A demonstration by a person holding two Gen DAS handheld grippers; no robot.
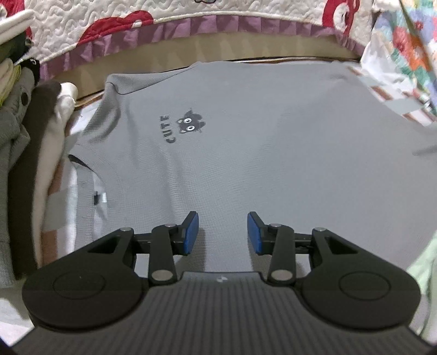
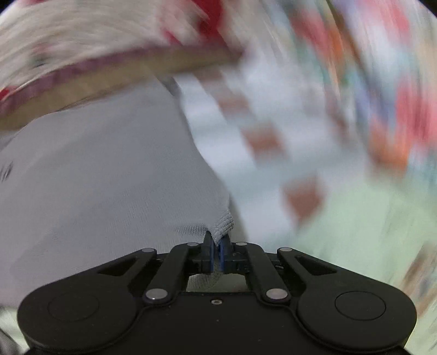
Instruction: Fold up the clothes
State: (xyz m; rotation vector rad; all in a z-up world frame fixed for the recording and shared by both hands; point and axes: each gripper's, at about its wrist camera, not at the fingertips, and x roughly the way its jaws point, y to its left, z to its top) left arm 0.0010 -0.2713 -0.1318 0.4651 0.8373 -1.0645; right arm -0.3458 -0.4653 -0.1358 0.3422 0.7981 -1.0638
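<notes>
Parted wide, the blue-padded jaws of the left gripper (image 1: 222, 232) hover over the near part of the grey waffle-knit T-shirt (image 1: 245, 142), holding nothing. That shirt lies spread flat on the checked white-and-brown bed cover (image 1: 393, 106), its small black "CUTE" cat print (image 1: 183, 127) facing up and its collar turned toward the cover's left edge. Crowding that left edge is a stack of folded clothes in grey, cream and dark tones (image 1: 30, 131), just beside the shirt's shoulder. Beyond the far edge hangs a white quilted blanket with red shapes and a purple frill (image 1: 164, 24); a crumpled multicoloured patchwork cloth (image 1: 404, 49) sits at the far right corner.

The right gripper (image 2: 217, 252) has its jaws pinched tight on a hem corner of the grey shirt — the cloth stands up between the pads. The right wrist view is heavily blurred.
</notes>
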